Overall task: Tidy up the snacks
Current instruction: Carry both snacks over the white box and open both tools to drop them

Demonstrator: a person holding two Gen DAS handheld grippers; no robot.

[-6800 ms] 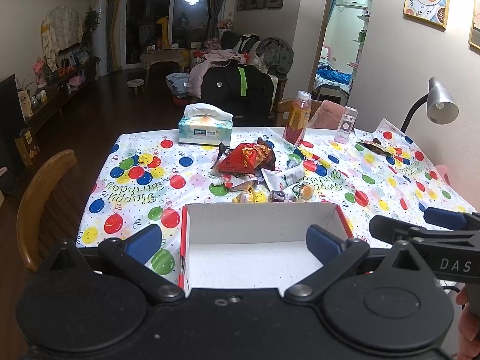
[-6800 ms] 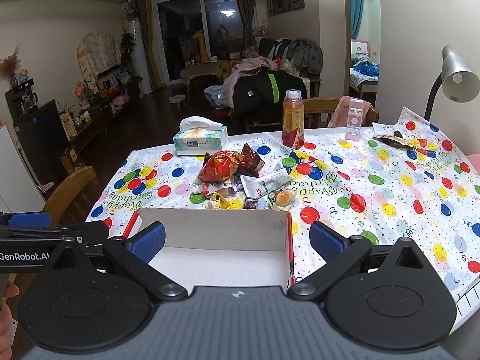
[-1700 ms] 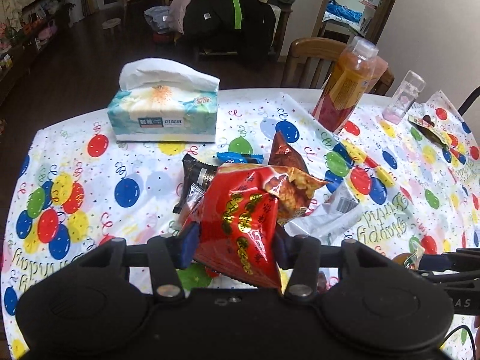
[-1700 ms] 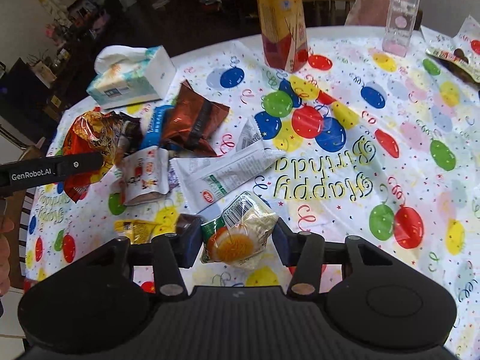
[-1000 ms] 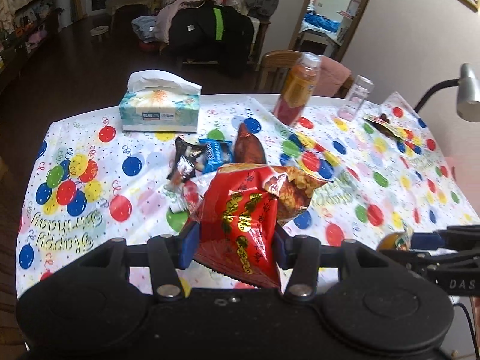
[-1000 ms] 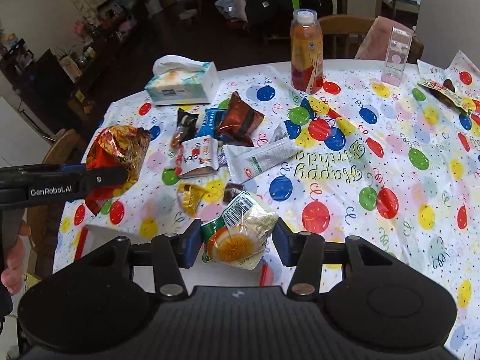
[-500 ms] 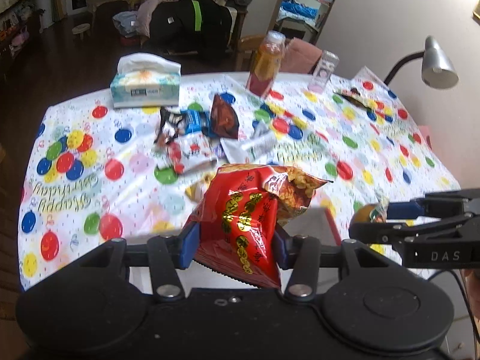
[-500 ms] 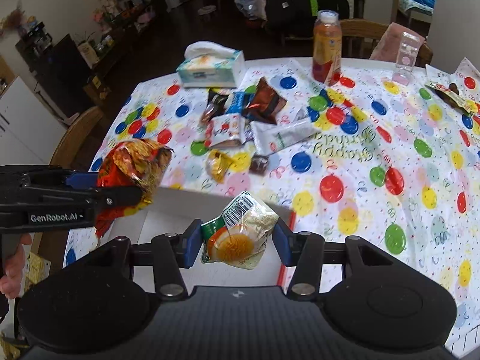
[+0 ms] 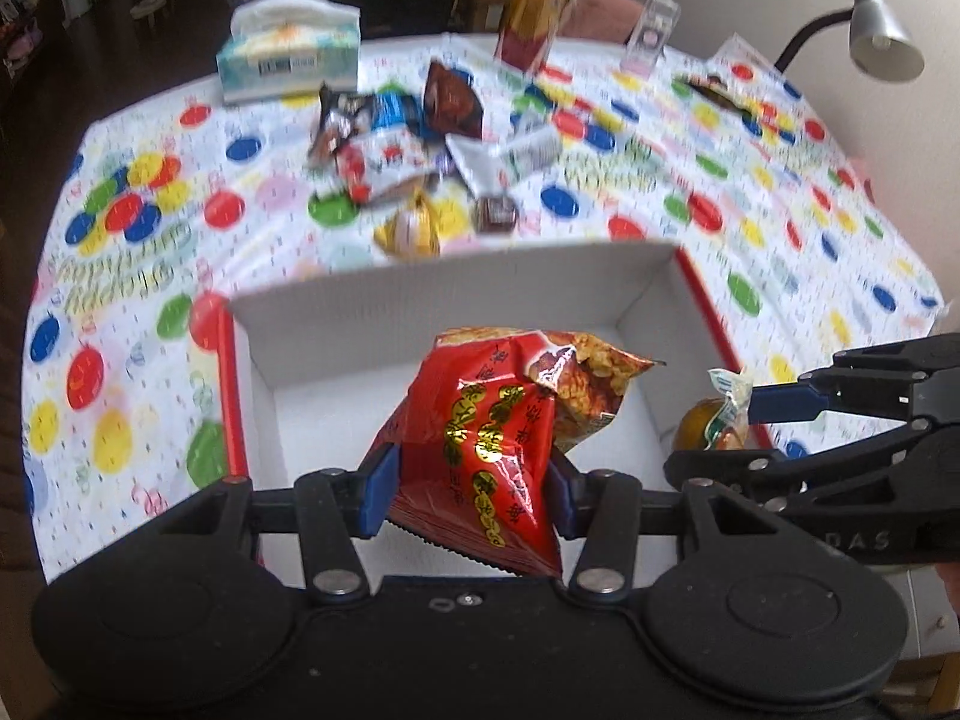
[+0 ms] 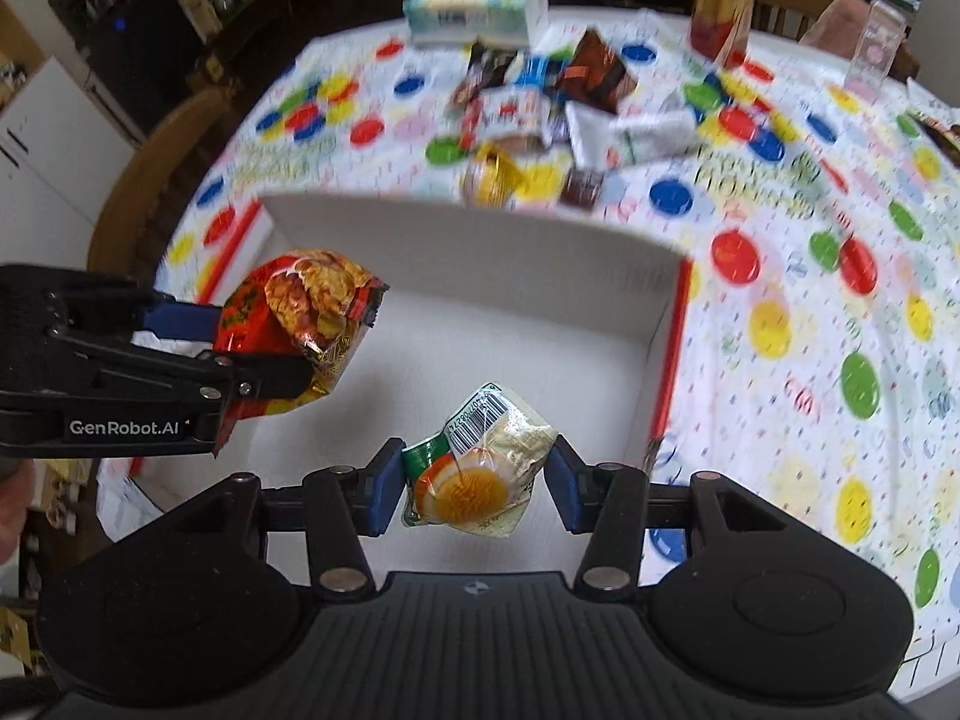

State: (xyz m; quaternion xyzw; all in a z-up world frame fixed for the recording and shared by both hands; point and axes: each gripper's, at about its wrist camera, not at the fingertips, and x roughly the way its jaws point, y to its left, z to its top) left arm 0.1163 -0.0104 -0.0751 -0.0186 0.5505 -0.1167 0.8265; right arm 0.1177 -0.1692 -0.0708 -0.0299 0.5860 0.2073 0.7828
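Observation:
My left gripper is shut on a red snack bag and holds it above the open white box with red outer sides. From the right wrist view the same red snack bag hangs over the white box at its left side. My right gripper is shut on a clear packet with an orange cake, also above the box. In the left wrist view that orange cake packet hangs by the box's right wall.
Several loose snack packets lie on the balloon-print tablecloth beyond the box. A tissue box, an orange drink bottle, a clear cup and a desk lamp stand at the far side. A wooden chair is left.
Both grippers have drawn back from the snack pile and come down over the box, each still holding its packet. The box now fills the middle of both views.

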